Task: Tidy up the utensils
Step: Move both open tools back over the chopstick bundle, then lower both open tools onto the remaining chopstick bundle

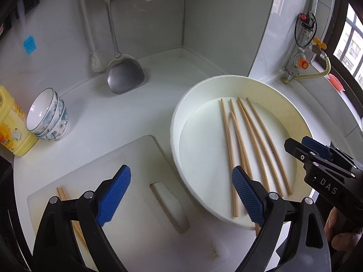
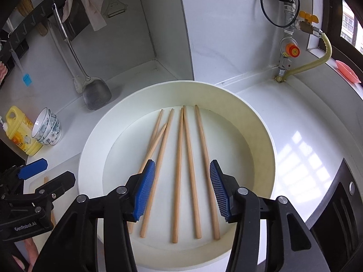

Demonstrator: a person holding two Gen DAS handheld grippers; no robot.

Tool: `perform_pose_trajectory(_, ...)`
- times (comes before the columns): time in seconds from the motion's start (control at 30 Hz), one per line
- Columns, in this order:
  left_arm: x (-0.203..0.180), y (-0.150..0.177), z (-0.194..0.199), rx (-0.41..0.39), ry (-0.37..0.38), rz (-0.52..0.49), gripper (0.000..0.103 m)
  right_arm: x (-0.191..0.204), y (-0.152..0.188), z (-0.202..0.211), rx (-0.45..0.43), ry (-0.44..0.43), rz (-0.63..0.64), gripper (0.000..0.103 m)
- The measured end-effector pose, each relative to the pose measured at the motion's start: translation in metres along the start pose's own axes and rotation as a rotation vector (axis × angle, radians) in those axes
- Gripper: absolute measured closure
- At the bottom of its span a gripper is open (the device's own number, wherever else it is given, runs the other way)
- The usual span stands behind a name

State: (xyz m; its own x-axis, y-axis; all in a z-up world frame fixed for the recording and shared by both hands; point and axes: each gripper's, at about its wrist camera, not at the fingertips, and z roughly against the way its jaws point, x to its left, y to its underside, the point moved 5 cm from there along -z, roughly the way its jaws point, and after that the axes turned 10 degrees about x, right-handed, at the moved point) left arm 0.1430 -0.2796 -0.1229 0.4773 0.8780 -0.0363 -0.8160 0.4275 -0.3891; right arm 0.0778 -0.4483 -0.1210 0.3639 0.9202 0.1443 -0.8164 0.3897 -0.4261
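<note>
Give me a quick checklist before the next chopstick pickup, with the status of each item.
1. Left gripper empty and open: ok, nothing between its pads.
2. Right gripper empty: ok, jaws apart above the tray, no chopstick pinched.
3. Chopsticks in tray lying flat inside the rim: ok, though two on the left cross.
4. Remaining chopsticks on the cutting board: ok, visible but partly hidden behind the left gripper.
5. How many remain on the board: cannot tell.
6. Tray has room for more: ok, bare floor on its left side.
</note>
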Motion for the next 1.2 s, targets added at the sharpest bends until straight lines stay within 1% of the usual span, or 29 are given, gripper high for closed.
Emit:
perform_pose_trajectory(0.17,0.036,0.02,0.02,-0.025,-0.017,0.049,0.012,0.034,0.014,0.011,-0.013,-0.019,0.029,0.049)
perform_pose_trajectory(0.3,0.069,0.044,0.037,-0.036,-0.033,0.091,0.012,0.067,0.031,0.019,-0.018,-0.033,0.066,0.048)
perform_pose_trajectory(0.43,0.102,0.073,0.052,-0.044,-0.052,0.129,0.011,0.102,0.051,0.028,-0.019,-0.05,0.104,0.046)
perform_pose_trajectory(0.53,0.127,0.097,0.063,-0.049,-0.062,0.155,0.011,0.129,0.069,0.035,-0.023,-0.061,0.138,0.046)
perform_pose_trajectory(0.67,0.162,0.131,0.079,-0.061,-0.096,0.188,0.011,0.162,0.094,0.043,-0.027,-0.084,0.175,0.046)
perform_pose_trajectory(0.83,0.2,0.17,0.09,-0.076,-0.128,0.228,0.009,0.196,0.123,0.048,-0.025,-0.107,0.21,0.046)
perform_pose_trajectory(1.0,0.219,0.198,0.087,-0.062,-0.127,0.277,0.009,0.216,0.145,0.045,-0.004,-0.134,0.248,0.045)
perform_pose_trajectory(1.2,0.223,0.215,0.077,-0.047,-0.124,0.347,0.009,0.227,0.156,0.03,0.015,-0.135,0.334,0.04)
